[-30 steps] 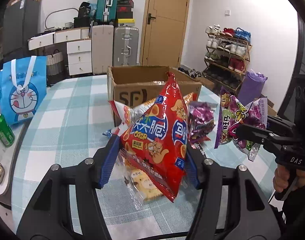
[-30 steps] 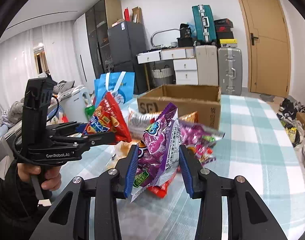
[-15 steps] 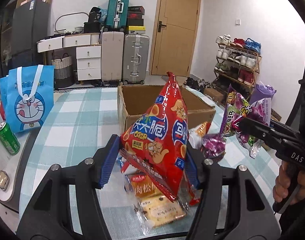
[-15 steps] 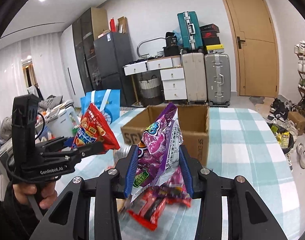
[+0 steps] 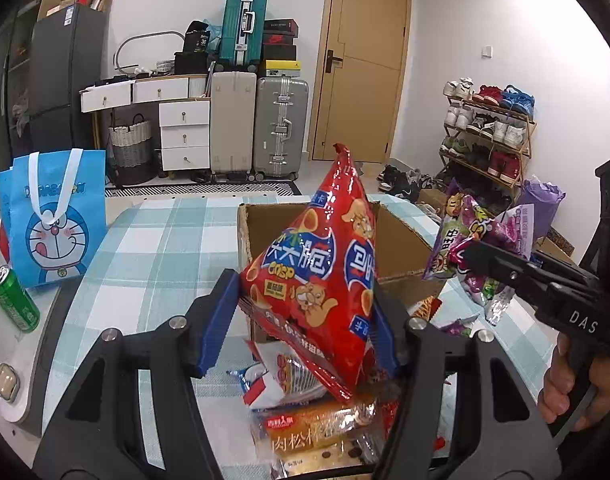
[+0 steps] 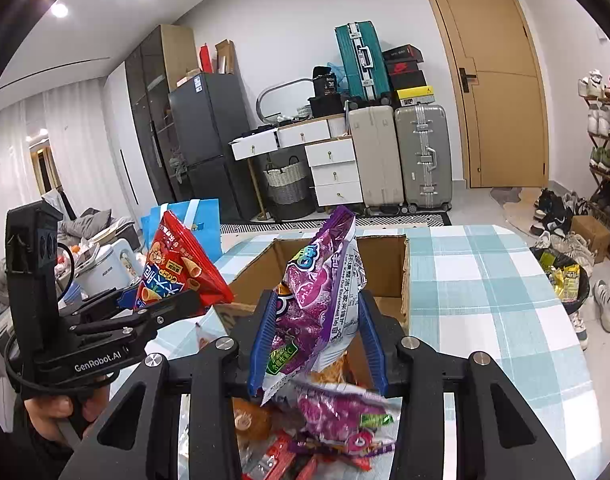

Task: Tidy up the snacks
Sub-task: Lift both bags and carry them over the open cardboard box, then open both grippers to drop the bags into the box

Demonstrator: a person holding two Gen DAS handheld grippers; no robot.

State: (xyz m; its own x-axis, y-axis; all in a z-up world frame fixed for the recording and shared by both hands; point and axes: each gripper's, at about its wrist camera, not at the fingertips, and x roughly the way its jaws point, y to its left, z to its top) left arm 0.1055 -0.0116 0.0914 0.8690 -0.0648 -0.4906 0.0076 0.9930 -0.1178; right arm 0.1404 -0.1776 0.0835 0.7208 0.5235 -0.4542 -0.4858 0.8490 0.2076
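Note:
My left gripper (image 5: 301, 320) is shut on a red triangular crisp bag (image 5: 317, 268), held up in front of the open cardboard box (image 5: 401, 240). My right gripper (image 6: 317, 340) is shut on a purple snack bag (image 6: 321, 292), held above the box's near edge (image 6: 385, 256). In the left wrist view the right gripper (image 5: 481, 256) and its purple bag (image 5: 465, 232) are to the right of the box. In the right wrist view the left gripper (image 6: 161, 308) and red bag (image 6: 173, 268) are on the left. Several loose snack packets (image 5: 317, 428) lie on the table below.
A checked tablecloth (image 6: 485, 280) covers the table. A blue Doraemon bag (image 5: 57, 216) and a green can (image 5: 15, 300) stand at the left. More packets (image 6: 337, 420) lie beneath the right gripper. Suitcases, drawers and a shoe rack are behind.
Both grippers have risen and moved forward towards the box with their bags still held. The box's inside now shows, and the loose packets have dropped lower in view.

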